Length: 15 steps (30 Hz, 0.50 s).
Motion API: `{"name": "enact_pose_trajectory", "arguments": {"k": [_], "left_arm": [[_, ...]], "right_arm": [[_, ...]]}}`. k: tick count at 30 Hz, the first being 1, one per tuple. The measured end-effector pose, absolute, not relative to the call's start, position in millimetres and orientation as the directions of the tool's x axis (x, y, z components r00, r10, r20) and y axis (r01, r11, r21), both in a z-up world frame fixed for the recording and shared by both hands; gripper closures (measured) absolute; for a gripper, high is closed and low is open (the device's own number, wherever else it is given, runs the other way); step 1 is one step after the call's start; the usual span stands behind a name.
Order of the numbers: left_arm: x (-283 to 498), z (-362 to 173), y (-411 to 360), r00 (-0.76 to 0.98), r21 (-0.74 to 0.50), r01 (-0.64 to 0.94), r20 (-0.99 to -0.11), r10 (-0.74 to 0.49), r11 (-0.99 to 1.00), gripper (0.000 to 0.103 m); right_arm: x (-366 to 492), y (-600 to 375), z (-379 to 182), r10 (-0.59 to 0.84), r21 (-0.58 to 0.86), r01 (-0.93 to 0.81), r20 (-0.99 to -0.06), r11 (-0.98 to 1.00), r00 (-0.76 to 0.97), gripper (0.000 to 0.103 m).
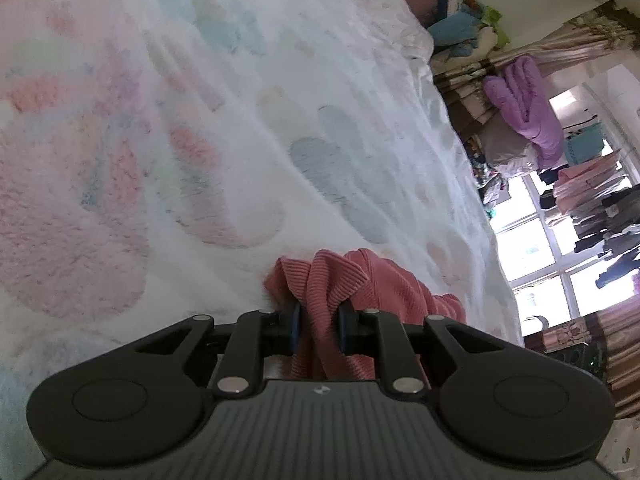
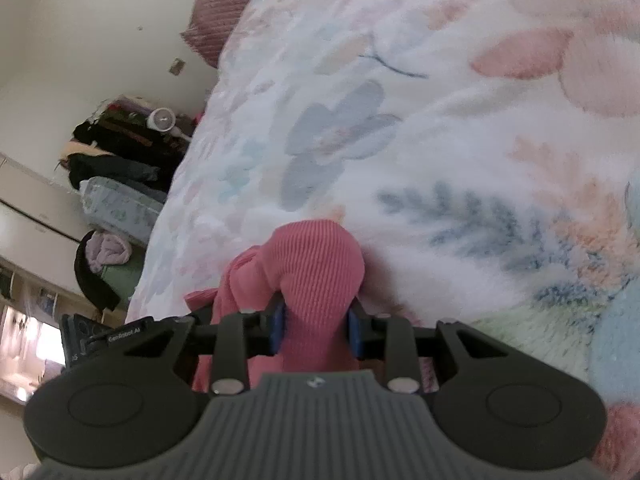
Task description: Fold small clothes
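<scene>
With the left hand-held gripper and right hand-held gripper each clamped on a bunched part of the pink ribbed garment above the bed, spread both apart evenly before lowering it onto the fleecy floral blanket in a cluttered bedroom.

Bed covered by a fluffy white blanket printed with pink, blue and grey flowers and leaves. A pink ribbed garment rests bunched on it. A maroon ribbed pillow lies at the far end.
</scene>
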<state>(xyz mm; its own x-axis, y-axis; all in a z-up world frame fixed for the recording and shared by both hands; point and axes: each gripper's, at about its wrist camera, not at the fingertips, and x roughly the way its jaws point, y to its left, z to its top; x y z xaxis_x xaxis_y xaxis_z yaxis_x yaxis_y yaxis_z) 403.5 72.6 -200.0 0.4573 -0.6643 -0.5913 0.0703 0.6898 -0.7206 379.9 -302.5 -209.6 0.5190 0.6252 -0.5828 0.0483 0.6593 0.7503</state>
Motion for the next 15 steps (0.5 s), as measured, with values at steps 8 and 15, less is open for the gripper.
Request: {"name": "enact_pose_trajectory", "arguments": {"k": [8, 15], "left_arm": [[394, -203, 83, 0.459, -0.728, 0.080, -0.580, -0.673, 0.681, 0.076], [370, -157, 100, 0.573, -0.658, 0.025, -0.608, -0.550, 0.753, 0.063]], "right_arm": [[381, -313, -236, 0.632, 0.801, 0.142, -0.555, 0.582, 0.542, 0.073], [360, -309, -187, 0.521, 0.684, 0.077, -0.618, 0.725, 0.588, 0.063]]}}
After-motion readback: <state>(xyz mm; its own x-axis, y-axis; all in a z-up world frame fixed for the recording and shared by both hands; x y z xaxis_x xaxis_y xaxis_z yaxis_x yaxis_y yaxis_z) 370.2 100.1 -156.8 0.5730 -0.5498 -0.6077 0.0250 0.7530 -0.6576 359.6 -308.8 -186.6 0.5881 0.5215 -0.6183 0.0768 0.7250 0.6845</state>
